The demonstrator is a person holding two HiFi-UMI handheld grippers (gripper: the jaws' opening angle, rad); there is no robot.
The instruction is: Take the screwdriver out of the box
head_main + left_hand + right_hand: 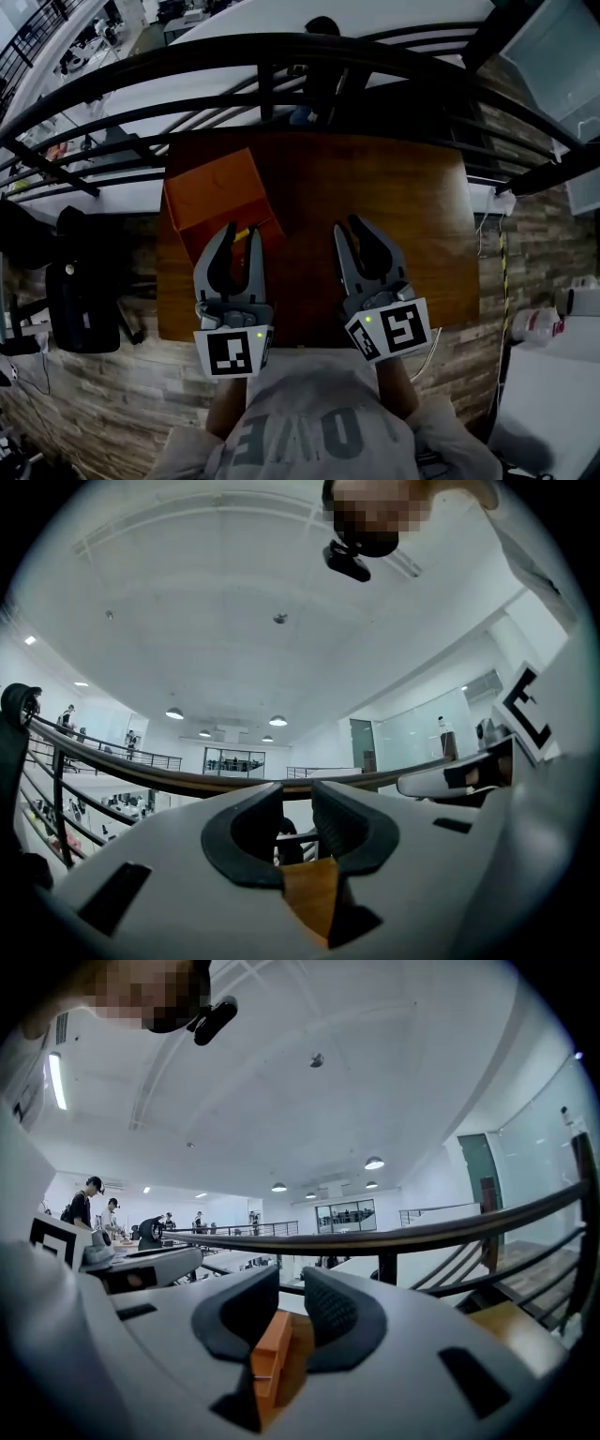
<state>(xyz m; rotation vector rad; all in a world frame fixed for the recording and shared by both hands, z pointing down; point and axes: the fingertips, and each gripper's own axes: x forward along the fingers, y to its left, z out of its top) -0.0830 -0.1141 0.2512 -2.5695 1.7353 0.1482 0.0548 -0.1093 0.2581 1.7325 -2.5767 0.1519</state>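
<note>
I held both tongs level over the brown wooden desk [375, 187], side by side and pointing away from me. The orange box [211, 192] sat on the desk's far left part, its top open.

My left tongs [240, 229] had their tips right at the box's near edge. Their jaws stood only narrowly apart, and in the left gripper view [297, 794] the slim gap between the ridged black pads held nothing. Only a brownish-orange surface showed far below it, and I could not tell whether that was box or desk.

My right tongs [347, 226] were well to the right of the box, over bare desk. They too were narrow and held nothing. In the right gripper view [292, 1277] an orange edge of the box [270, 1349] showed through the gap, beyond the pads and not touching them.

Of the screwdriver [243, 233] I saw only a small yellow sliver at the box's near edge, just off my left tongs' tips. It was too small to say how it lay.

Each tongs carried a white marker cube [232, 352] with a black square pattern, without words. My grey shirt [309, 422] bore large pale letters, of which "OVE" could be read. Beyond the box, a black railing [281, 52] curved past the desk's far edge.
</note>
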